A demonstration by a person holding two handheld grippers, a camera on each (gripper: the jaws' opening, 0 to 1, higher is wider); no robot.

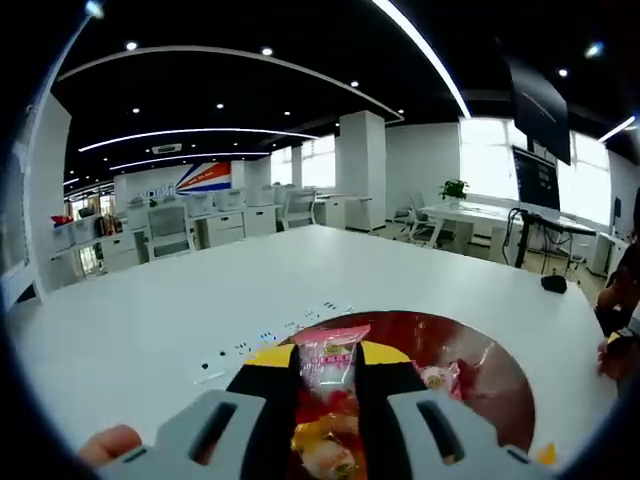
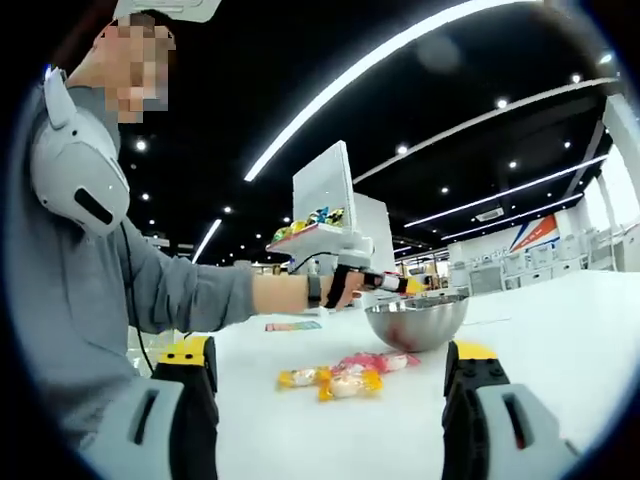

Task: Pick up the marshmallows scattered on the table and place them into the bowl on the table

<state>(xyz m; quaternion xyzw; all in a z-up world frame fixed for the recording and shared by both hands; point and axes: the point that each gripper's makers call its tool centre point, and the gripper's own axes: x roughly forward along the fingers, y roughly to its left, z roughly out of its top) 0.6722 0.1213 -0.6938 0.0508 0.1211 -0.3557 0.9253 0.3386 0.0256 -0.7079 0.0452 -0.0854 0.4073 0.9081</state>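
Left tool (image 1: 328, 400) is clamped on a pink wrapped marshmallow (image 1: 331, 358), held right over the steel bowl (image 1: 500, 365). Bowl already has at least 1 wrapped sweet inside (image 1: 438, 378); contents partly hidden by the jaws. Right tool (image 2: 330, 400) stands wide, nothing btwn its jaws, low over the white counter (image 2: 560, 330). In right gripper view, loose marshmallows (image 2: 345, 378) lie in a small cluster on the counter, near the bowl (image 2: 417, 320) but apart from it, approx 3 packs, yellow & pink. Judging by look: light, squashy, crinkly slick wrappers; best pinch across the pack's middle w/ gentle squeeze, not the twisted ends
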